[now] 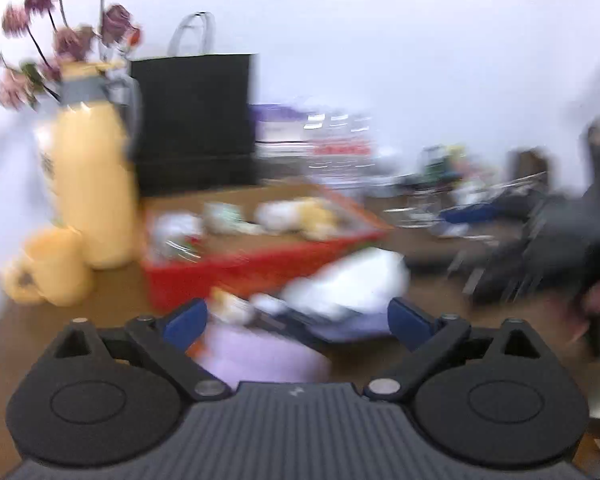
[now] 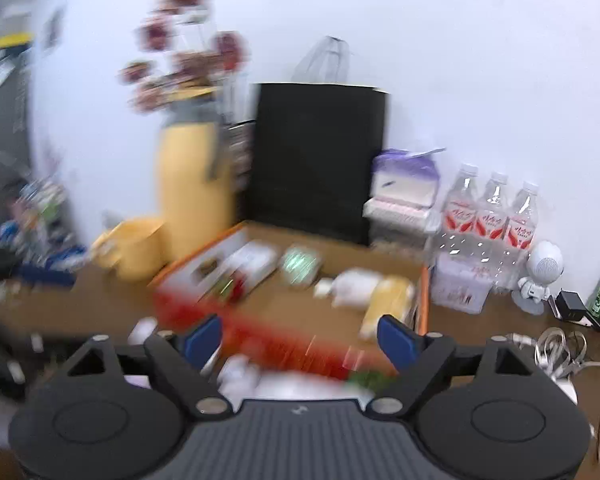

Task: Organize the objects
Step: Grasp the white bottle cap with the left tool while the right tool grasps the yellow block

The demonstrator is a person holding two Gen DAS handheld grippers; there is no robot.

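Note:
A shallow red-orange box (image 1: 236, 276) stands on the brown table and holds several small packets, all blurred. The right wrist view shows the same box (image 2: 196, 304) with a yellow packet (image 2: 388, 300), a white one (image 2: 356, 284) and a greenish one (image 2: 300, 266) inside. My left gripper (image 1: 298, 320) is open, with nothing between its blue pads; a white bundle (image 1: 352, 280) and a lilac item (image 1: 260, 356) lie on the table below it, in front of the box. My right gripper (image 2: 300, 340) is open and empty too, hovering over the box's near wall.
A yellow flask (image 1: 92, 184) with dried flowers behind it and a yellow mug (image 1: 56, 272) stand left of the box. Behind it are a black paper bag (image 2: 320, 160), a tissue pack (image 2: 404, 176) and water bottles (image 2: 488, 216). A small white robot figure (image 2: 540, 280) and cables (image 2: 560, 352) sit at right.

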